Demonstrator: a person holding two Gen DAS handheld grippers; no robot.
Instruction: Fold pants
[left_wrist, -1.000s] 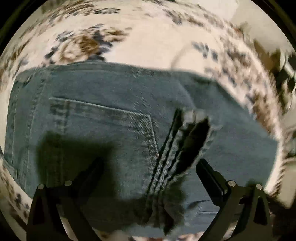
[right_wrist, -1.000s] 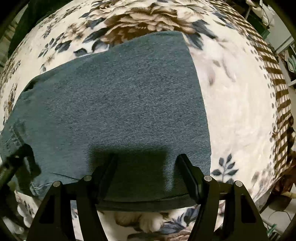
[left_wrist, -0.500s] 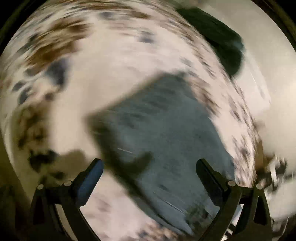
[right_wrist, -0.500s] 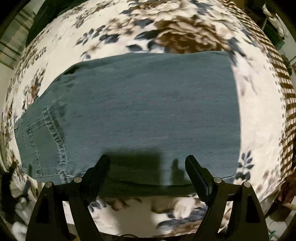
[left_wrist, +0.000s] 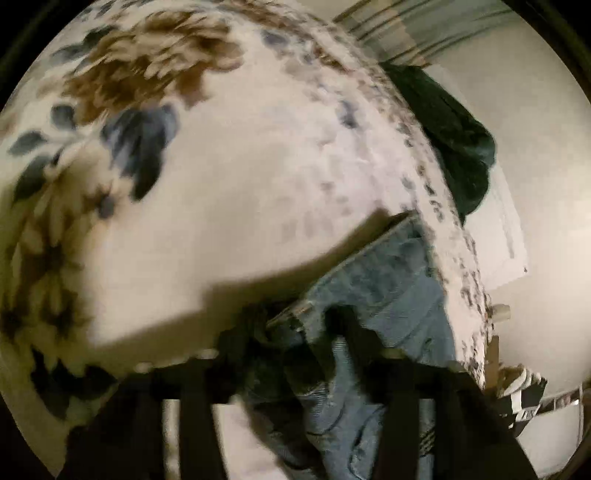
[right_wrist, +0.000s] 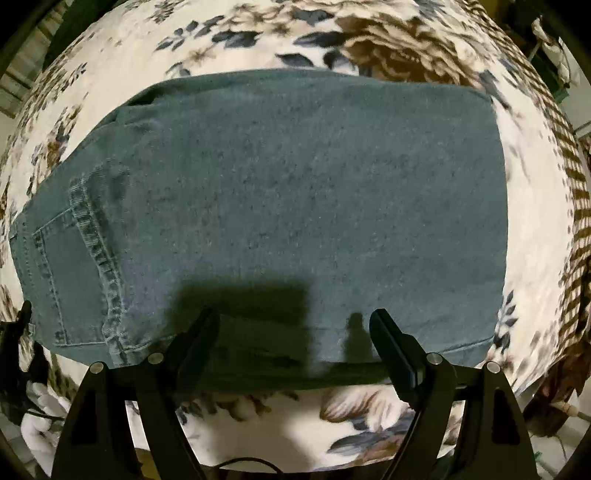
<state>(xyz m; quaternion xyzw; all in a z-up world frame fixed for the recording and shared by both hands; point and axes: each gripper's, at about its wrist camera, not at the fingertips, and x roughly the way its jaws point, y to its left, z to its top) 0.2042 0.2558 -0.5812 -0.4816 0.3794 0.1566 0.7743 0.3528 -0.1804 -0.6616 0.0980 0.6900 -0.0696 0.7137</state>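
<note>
The folded blue denim pants (right_wrist: 295, 206) lie flat on the floral blanket (right_wrist: 535, 229), with a back pocket (right_wrist: 62, 273) at the left end. My right gripper (right_wrist: 293, 332) is open and empty, hovering over the near edge of the pants. In the blurred left wrist view my left gripper (left_wrist: 314, 332) has its fingers close together on a lifted edge of the pants (left_wrist: 384, 291), which hangs down between them over the blanket (left_wrist: 240, 177).
A dark green cloth (left_wrist: 454, 147) lies at the blanket's far edge by a pale wall (left_wrist: 535, 147). A striped blanket border (right_wrist: 576, 192) runs along the right. Clutter shows at the right edge (left_wrist: 524, 391).
My left gripper has swung away from above the pocket, closed on the pants' edge and lifted it. My right gripper has pulled back, so more of the pants shows.
</note>
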